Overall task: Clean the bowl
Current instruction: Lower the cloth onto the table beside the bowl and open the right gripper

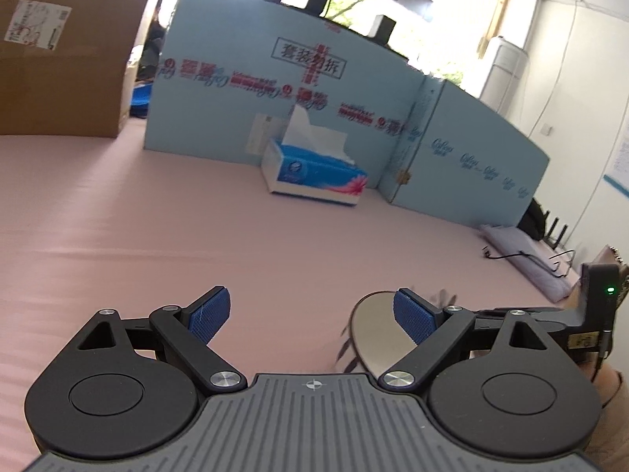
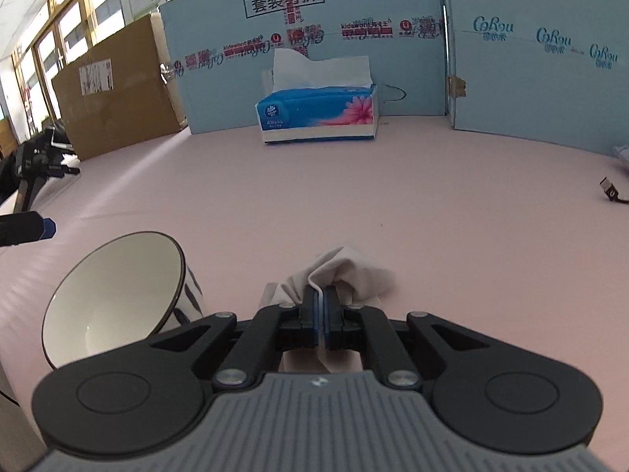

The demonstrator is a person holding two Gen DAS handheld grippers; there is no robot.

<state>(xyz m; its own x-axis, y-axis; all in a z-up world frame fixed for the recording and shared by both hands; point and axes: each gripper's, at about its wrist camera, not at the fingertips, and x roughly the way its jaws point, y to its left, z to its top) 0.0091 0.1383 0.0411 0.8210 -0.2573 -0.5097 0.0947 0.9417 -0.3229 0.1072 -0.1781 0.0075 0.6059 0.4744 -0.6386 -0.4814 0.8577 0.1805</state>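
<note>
A white bowl (image 2: 114, 295) with a dark rim and blue-striped outside lies tilted on the pink table, its mouth turned toward my right gripper. In the left wrist view only the bowl (image 1: 373, 338) edge shows, partly behind the right blue pad (image 1: 414, 320). My left gripper (image 1: 310, 318) stands wide open with nothing between its pads. My right gripper (image 2: 324, 295) is shut on a crumpled white tissue (image 2: 354, 271), just right of the bowl and low over the table. Whether the left finger touches the bowl I cannot tell.
A blue tissue box (image 2: 318, 114) with a sheet sticking up stands at the back, in front of light blue cardboard panels (image 2: 314, 19). A brown carton (image 2: 118, 90) is at the back left. A black cable (image 2: 609, 190) lies at the right.
</note>
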